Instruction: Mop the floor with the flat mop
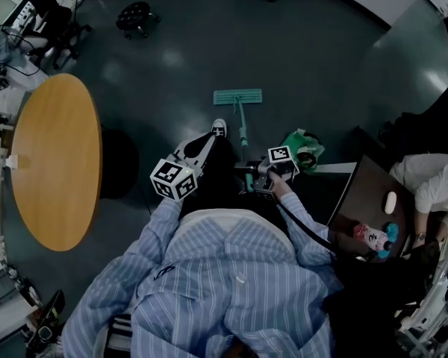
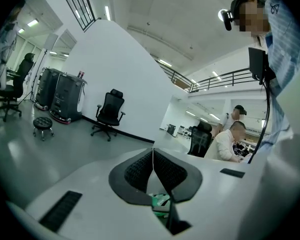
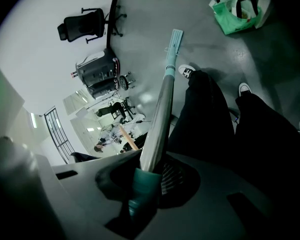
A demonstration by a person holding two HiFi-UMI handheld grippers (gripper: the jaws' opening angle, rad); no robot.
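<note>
The flat mop has a teal head (image 1: 237,96) lying flat on the grey floor ahead of me, and its pale handle (image 1: 243,136) slants back towards my body. My right gripper (image 1: 254,179) is shut on the handle's teal grip (image 3: 145,186). In the right gripper view the handle (image 3: 159,119) runs up to the mop head (image 3: 174,41). My left gripper (image 1: 203,144) hovers left of the handle, apart from it. In the left gripper view its jaws (image 2: 153,154) are shut with nothing between the pads, and they point across the room.
A round wooden table (image 1: 56,159) stands at my left. A green bag (image 1: 302,146) lies right of the mop. A dark desk (image 1: 369,200) with a seated person (image 1: 433,181) is at right. A stool (image 1: 137,15) stands far ahead. My shoe (image 1: 219,127) is beside the handle.
</note>
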